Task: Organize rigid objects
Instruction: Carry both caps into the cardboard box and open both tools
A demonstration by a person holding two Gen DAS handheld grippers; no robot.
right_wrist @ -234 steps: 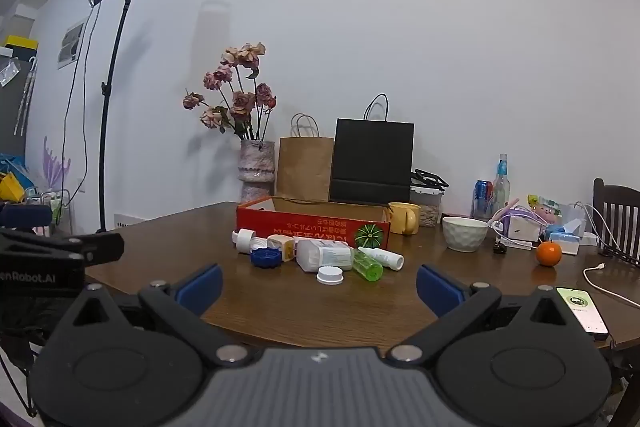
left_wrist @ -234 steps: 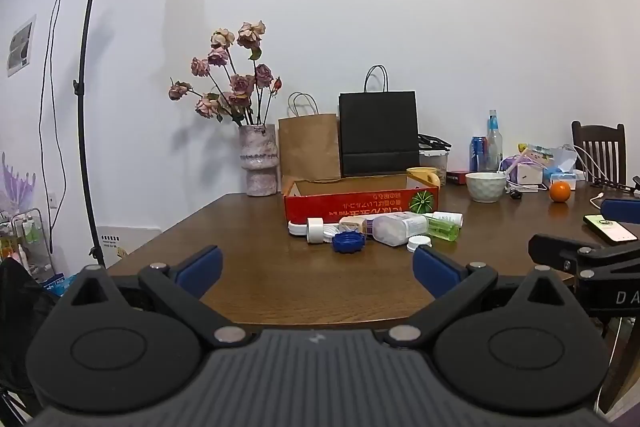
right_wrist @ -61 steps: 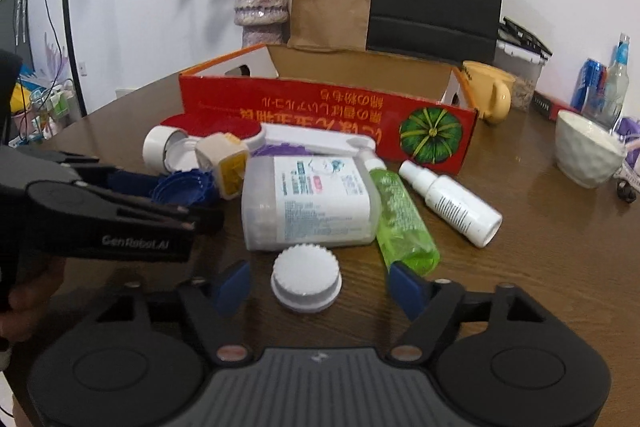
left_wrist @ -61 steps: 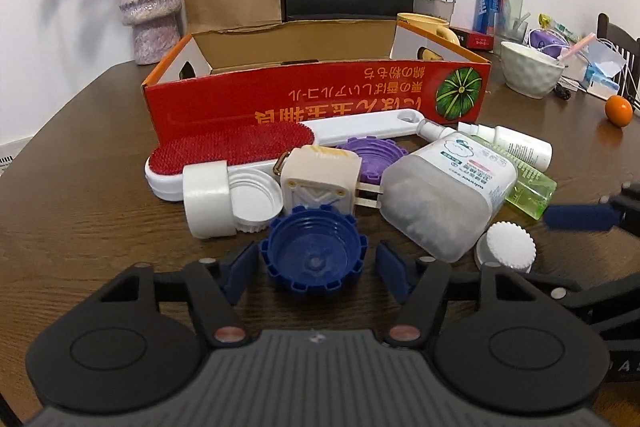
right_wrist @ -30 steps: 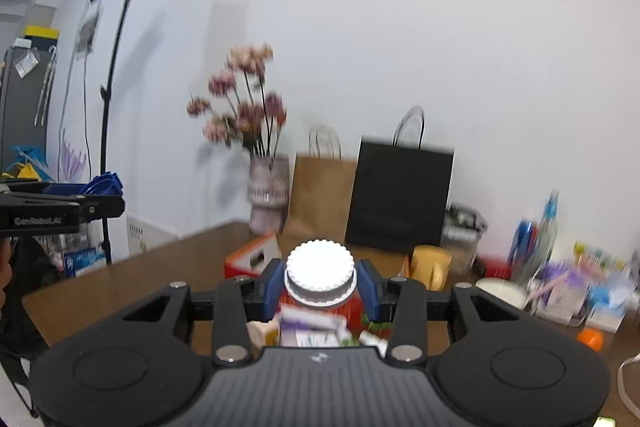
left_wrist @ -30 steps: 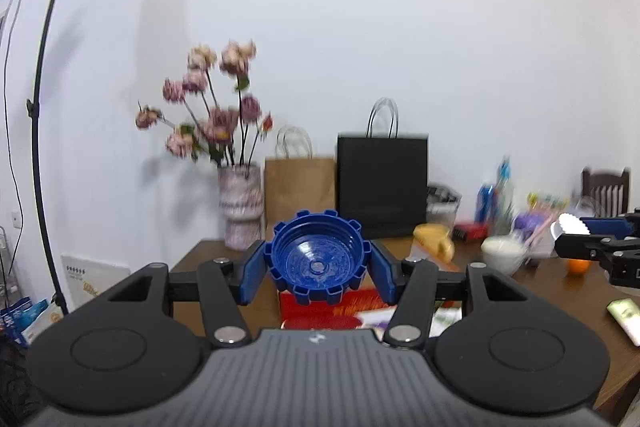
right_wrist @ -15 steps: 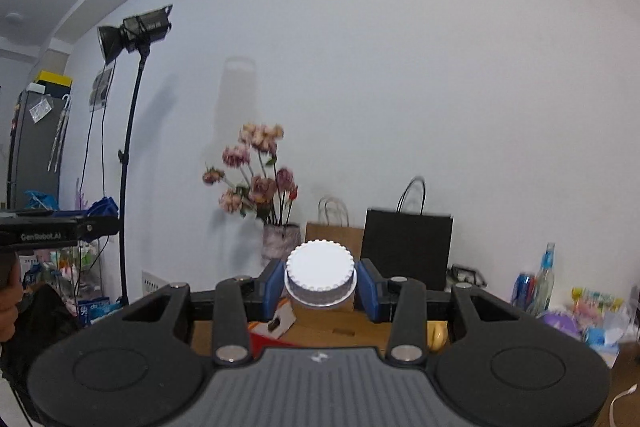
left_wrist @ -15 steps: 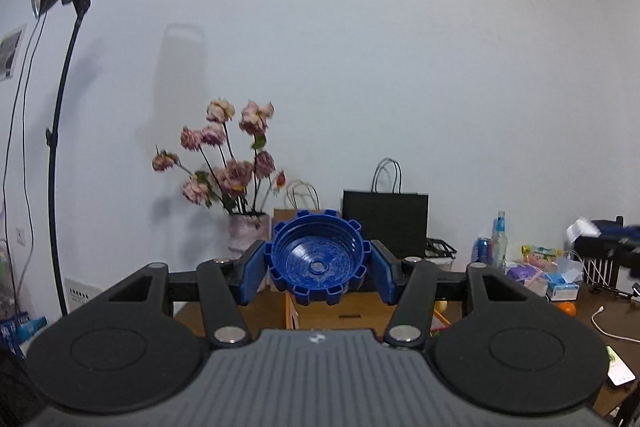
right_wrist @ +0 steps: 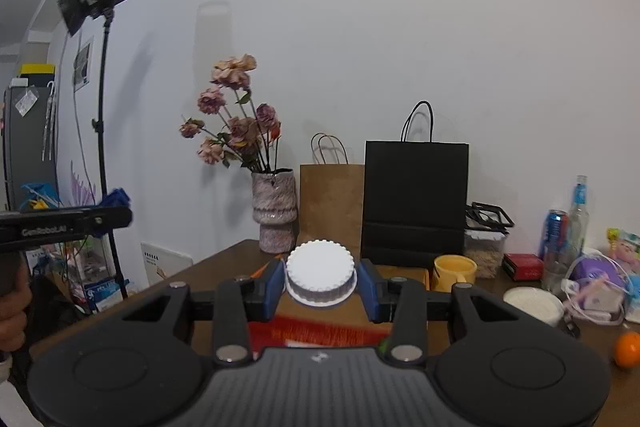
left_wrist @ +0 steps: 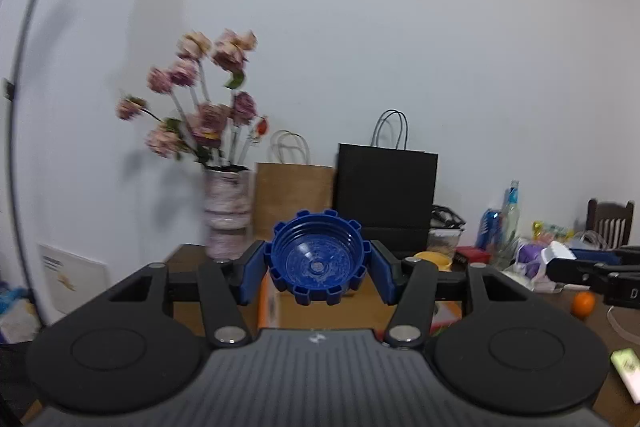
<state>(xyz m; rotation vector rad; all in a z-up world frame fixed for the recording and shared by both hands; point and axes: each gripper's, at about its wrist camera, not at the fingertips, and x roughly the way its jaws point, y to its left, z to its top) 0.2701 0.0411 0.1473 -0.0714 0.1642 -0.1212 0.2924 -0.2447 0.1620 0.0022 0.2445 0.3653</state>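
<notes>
A blue notched lid (left_wrist: 318, 259) hangs in the air with its hollow side facing the camera, and my left gripper (left_wrist: 318, 273) is shut on it. A white ribbed cap (right_wrist: 321, 273) is clamped between the blue pads of my right gripper (right_wrist: 321, 285). Below both lies the red cardboard box (right_wrist: 316, 333), mostly hidden behind the gripper bodies; its brown inside (left_wrist: 328, 307) shows in the left wrist view. The right gripper with the white cap (left_wrist: 560, 255) also shows at the right edge of the left wrist view. The left gripper (right_wrist: 116, 203) shows at the left of the right wrist view.
On the brown table (right_wrist: 224, 263) stand a vase of dried roses (right_wrist: 275, 213), a brown paper bag (right_wrist: 332, 207), a black paper bag (right_wrist: 414, 203), a yellow mug (right_wrist: 454, 273), a white bowl (right_wrist: 532, 301) and an orange (right_wrist: 628, 349). A phone (left_wrist: 626, 371) lies at the right. A light stand (right_wrist: 104, 107) rises at the left.
Both grippers have moved forward toward the box and tilted down a little, each with its cap still in it. The vase, bags and table items look larger and nearer.
</notes>
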